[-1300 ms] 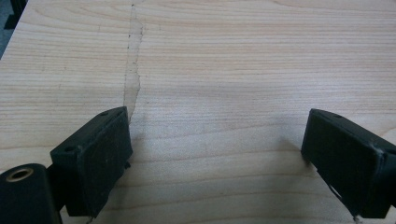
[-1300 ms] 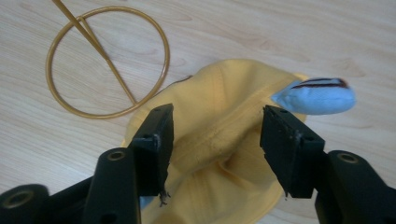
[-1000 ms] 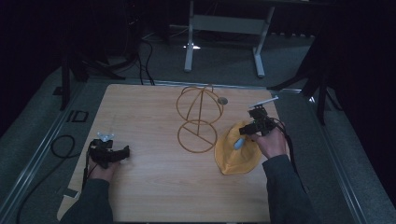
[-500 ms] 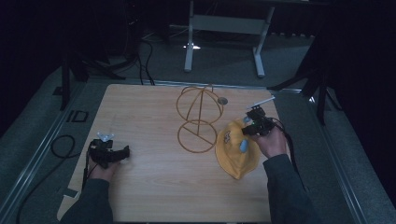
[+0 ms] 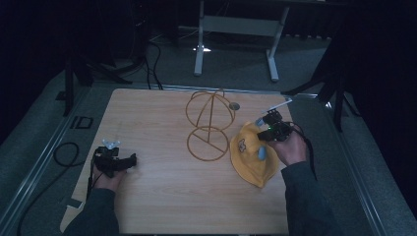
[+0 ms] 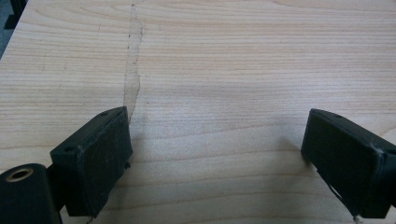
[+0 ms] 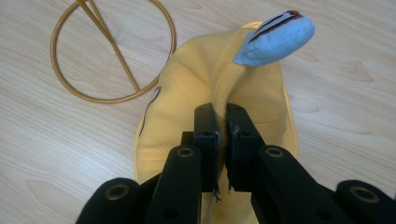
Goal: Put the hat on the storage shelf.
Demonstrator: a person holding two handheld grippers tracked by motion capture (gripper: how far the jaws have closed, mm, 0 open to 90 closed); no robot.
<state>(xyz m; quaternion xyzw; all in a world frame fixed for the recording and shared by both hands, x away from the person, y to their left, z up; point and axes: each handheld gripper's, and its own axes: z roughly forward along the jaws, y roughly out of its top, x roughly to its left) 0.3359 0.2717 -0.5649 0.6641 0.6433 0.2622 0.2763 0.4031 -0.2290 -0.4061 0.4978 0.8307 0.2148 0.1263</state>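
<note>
Centrally on the pale wooden desk [image 5: 162,196] stands a golden wire hat stand [image 5: 209,123], made of a flat ring base crossed by a single bar and a rounded cage of hoops rising at its far side. Just right of the ring base lies a soft yellow fabric hat [image 5: 250,155], with a small dark emblem on its near-left face and a pale blue stuffed ear marked with dark stripes [image 7: 275,37]. The right claw [image 5: 265,132], held in the person's right hand [image 5: 290,147] at the right side of the desk, is clamped on a pinched fold of the yellow fabric; in the right gripper view its two black jaws stand pressed together with the cloth drawn up between them [image 7: 222,135], and the blue ear projects beyond the fold on the far side. In that same view the ring base lies to the left of the hat, close to the edge of the fabric; whether they touch cannot be told. The left claw [image 5: 129,161], held in the person's left hand [image 5: 109,178], sits low over the near-left part of the desk, well apart from the hat and the stand. In the left gripper view its jaws are spread wide with nothing but bare wood grain between them [image 6: 215,140]. A faint irregular line marks the desk surface ahead of the left jaw.
</note>
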